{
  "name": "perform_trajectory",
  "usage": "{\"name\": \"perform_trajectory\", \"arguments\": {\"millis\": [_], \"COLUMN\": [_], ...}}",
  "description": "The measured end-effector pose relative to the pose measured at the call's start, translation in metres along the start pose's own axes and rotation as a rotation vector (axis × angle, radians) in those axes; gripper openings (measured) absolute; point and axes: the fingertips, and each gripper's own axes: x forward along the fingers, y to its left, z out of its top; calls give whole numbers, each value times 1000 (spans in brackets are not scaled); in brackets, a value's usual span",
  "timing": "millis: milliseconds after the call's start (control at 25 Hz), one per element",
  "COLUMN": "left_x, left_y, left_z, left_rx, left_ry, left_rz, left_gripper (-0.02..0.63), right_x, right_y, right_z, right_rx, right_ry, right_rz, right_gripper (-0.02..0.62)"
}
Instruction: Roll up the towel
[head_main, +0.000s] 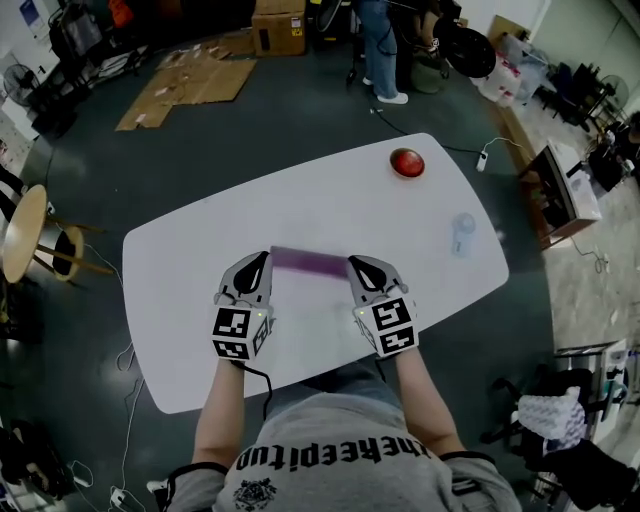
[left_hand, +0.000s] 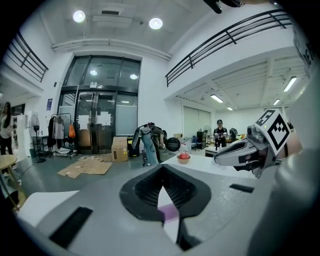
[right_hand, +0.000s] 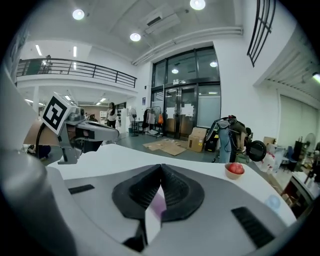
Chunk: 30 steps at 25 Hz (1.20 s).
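The towel is pale with a purple band (head_main: 308, 261) along its top edge, and it is stretched between my two grippers above the white table (head_main: 180, 270). My left gripper (head_main: 262, 264) is shut on the towel's left corner; a purple and white fold (left_hand: 169, 212) shows between its jaws. My right gripper (head_main: 356, 268) is shut on the right corner, with cloth (right_hand: 156, 207) pinched between its jaws. The towel's pale body (head_main: 310, 320) hangs blurred below the band. Each gripper view shows the other gripper to the side: the right gripper (left_hand: 235, 156) and the left gripper (right_hand: 102, 132).
A bowl with a red thing (head_main: 407, 162) stands at the table's far right. A clear bottle (head_main: 463, 233) is near the right edge. A wooden stool (head_main: 25, 232) is on the floor at left, flattened cardboard (head_main: 190, 80) lies beyond, and people (head_main: 380, 50) stand at the back.
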Motion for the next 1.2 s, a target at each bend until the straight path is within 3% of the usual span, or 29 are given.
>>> {"name": "perform_trajectory", "arguments": {"millis": [360,680,1200], "left_x": [-69,-125,-198], "left_y": [-3,-15,-27], "left_z": [34,71,120], "left_rx": [-39,-21,-5], "left_ry": [-132,-258,-383], "left_rz": [18,38,78], "left_gripper": [6,6,6], "right_x": [-52,-104,-172], "right_y": [31,50,80], "right_z": [37,71,116], "right_rx": [0,-26,-77], "right_ry": [-112,-229,-363], "right_rz": [-80,-156,-219], "right_gripper": [3,3,3]}}
